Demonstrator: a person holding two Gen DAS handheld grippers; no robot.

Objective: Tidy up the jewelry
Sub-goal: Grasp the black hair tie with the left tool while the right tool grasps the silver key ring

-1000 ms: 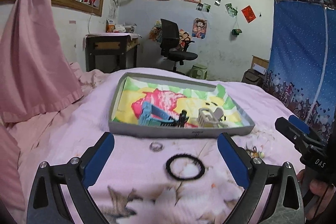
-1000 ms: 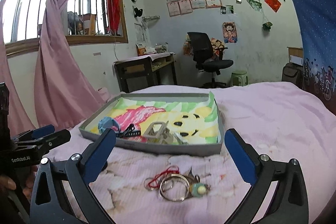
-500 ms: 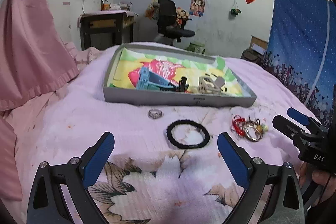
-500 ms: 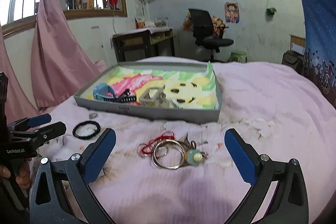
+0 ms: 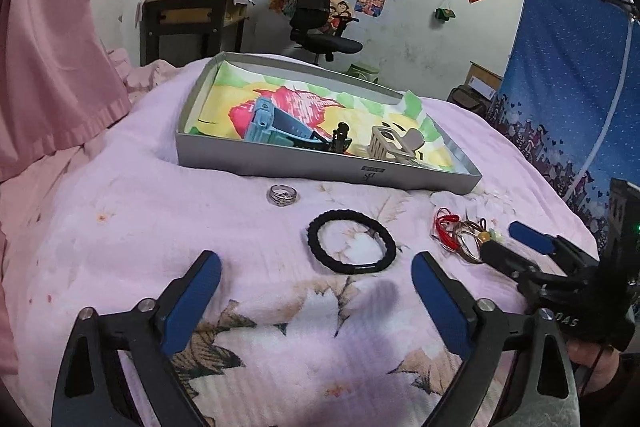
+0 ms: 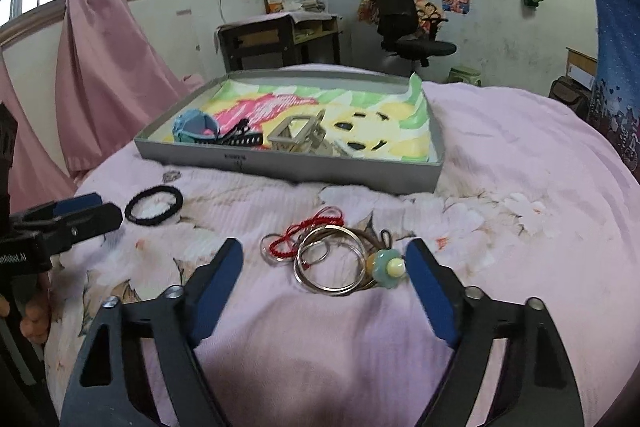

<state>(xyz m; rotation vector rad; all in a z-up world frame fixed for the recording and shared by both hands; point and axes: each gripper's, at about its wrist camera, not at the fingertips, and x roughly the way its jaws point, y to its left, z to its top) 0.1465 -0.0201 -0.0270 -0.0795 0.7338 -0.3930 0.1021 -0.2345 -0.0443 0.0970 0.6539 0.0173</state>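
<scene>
Left gripper: jaws spread wide, holding nothing, poised over the pink floral bedspread with the black hair tie just ahead of its fingertips
Right gripper: jaws wide apart, empty, fingertips flanking the near side of the bangle cluster without touching it
Bangle cluster: silver bangles, a thin ring, a red cord bracelet and a green-and-cream bead charm heaped together on the bedspread, near the tray's front right corner
Black hair tie: flat on the bedspread, to the left of the cluster and apart from it, in front of the tray's front wall
Silver ring: lies alone, just in front of the tray's front wall, left of its middle
Grey tray: shallow, lined with a bright cartoon sheet; along its front edge sit a light blue strap item, a black clip and a beige claw clip
Beyond the bed: black office chair and a dark desk against the wall, pink curtain at the left
</scene>
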